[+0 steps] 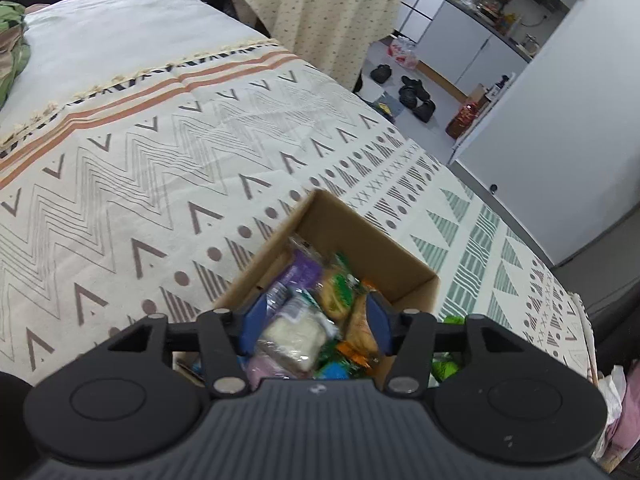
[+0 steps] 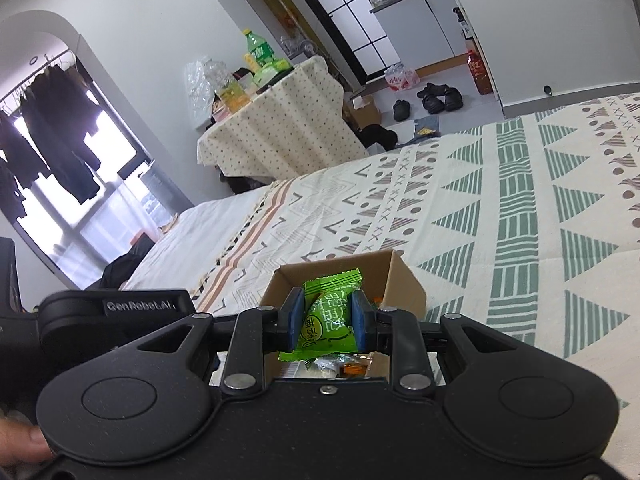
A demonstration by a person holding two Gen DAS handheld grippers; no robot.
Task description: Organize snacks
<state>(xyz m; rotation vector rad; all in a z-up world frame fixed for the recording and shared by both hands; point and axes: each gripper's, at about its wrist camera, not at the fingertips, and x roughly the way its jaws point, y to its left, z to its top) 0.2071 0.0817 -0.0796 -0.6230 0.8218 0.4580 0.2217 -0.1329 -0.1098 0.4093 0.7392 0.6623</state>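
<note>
Right wrist view, right tongs (image 2: 325, 318) clamping green packet (image 2: 326, 320), left wrist view, left tongs (image 1: 316, 326) released above snack-filled box (image 1: 400, 256)

The cardboard box (image 1: 372, 248) stands open-topped on the patterned bedspread (image 1: 140, 184), so entry from above is free, but wrapped snacks (image 1: 304, 312) fill its floor. Its upright walls block any sideways approach. Around the box the bedspread lies flat and bare. The draped side table (image 2: 280, 128) stands well apart.
</note>
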